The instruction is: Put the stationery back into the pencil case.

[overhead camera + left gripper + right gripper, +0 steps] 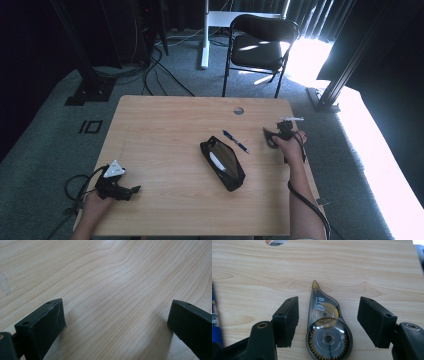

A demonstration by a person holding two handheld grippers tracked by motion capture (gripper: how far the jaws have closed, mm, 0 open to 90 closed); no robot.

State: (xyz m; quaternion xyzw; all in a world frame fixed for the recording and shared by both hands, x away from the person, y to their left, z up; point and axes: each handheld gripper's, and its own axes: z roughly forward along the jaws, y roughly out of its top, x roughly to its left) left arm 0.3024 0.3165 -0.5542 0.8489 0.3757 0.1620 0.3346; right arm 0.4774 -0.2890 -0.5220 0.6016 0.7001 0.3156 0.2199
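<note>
Dark curtains and a black chair [257, 42] sit behind the pale wooden surface [165, 125], with sunlight spilling across the carpet on the right.

On the surface now: my right gripper [328, 317] is low over the far right side, jaws spread, and a correction tape dispenser [325, 331] lies flat right between them. Neither pad is touching it; there is bare wood showing on both sides of the clear, smoky casing. Its gold tip points away from me, and the toothed wheel sits at the near end. From the high view, my right gripper [274, 136] is near the right edge with my hand [292, 145] behind it.

Just left of that, a blue pen [235, 141] lies at an angle, and it shows as a blue strip at the left edge of the right gripper view [215, 322]. Beside the pen, towards the middle, a black pencil case [223, 163] lies open with something white inside.

My left gripper [131, 192] rests at the near left corner, well apart from all that. Its jaws stand wide with only wood grain between them [116, 322].
</note>
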